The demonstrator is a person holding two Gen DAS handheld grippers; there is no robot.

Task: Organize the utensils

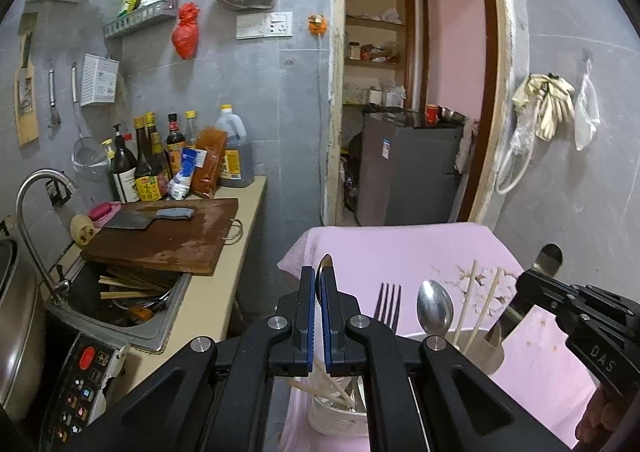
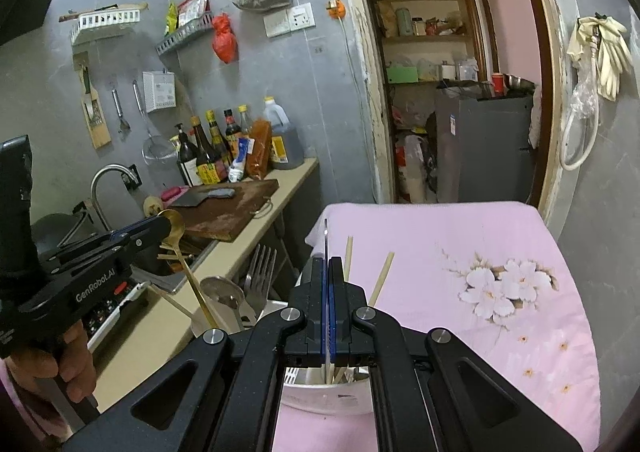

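A: Largest item first. The table (image 2: pixel 460 236), under a pink flowered cloth (image 2: pixel 520 332), fills the right of the scene. The counter (image 2: pixel 168 316) runs along its left, bearing a cutting board (image 1: pixel 168 236) with a cleaver (image 1: pixel 152 217) on it.

B: Noted. Holder?

A: A white utensil holder (image 2: pixel 320 400) stands on the cloth's near left corner. A fork (image 1: pixel 387 306), a silver spoon (image 1: pixel 434 312) and chopsticks (image 1: pixel 482 304) stand upright in it.

B: Grippers?

A: The left gripper (image 1: pixel 320 292) has its jaws narrow, clamped on a gold spoon (image 2: pixel 176 228), bowl up, handle slanting down to the holder. The right gripper (image 2: pixel 329 292) has its jaws pressed nearly together on a thin knife (image 2: pixel 326 240), seen edge-on, upright above the holder.
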